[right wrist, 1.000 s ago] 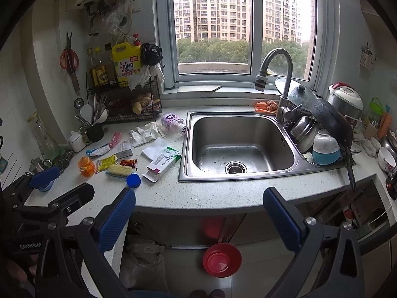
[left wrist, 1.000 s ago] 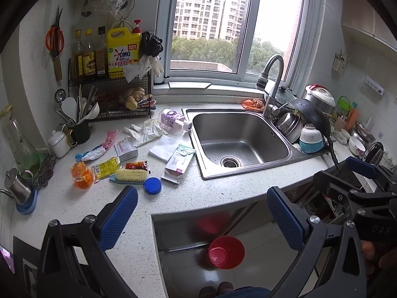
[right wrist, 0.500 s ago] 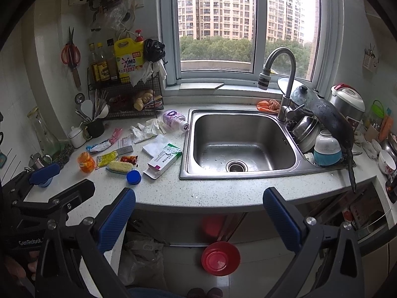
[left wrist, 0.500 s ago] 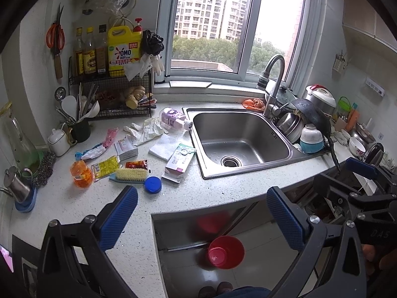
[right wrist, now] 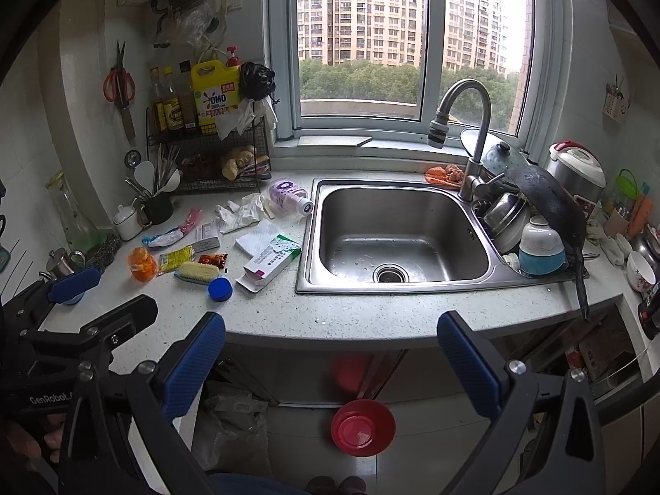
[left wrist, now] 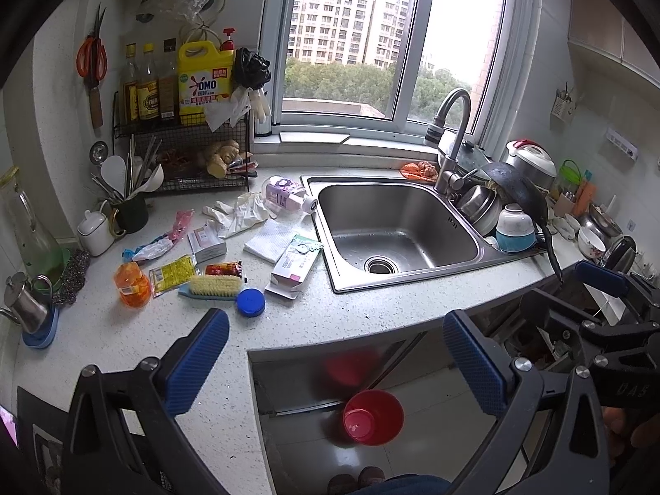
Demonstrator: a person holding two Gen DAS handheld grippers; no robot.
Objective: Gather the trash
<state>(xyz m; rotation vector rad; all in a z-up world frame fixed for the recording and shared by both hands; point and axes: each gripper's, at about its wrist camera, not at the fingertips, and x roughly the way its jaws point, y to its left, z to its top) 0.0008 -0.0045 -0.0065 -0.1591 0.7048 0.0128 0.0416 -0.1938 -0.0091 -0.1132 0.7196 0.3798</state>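
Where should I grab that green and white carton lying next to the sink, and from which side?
Take the green and white carton across its narrow width near the middle, coming down from above. It lies flat on the countertop with its long sides free, and the torn flap at its near end looks too flimsy to pinch. The left hand-held gripper looks closer.

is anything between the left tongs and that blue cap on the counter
Nothing visible does. The left tongs are open and held back over the counter's front edge, and only bare speckled countertop lies between them and the blue cap. The scrub brush sits just beside the cap, on its far left.
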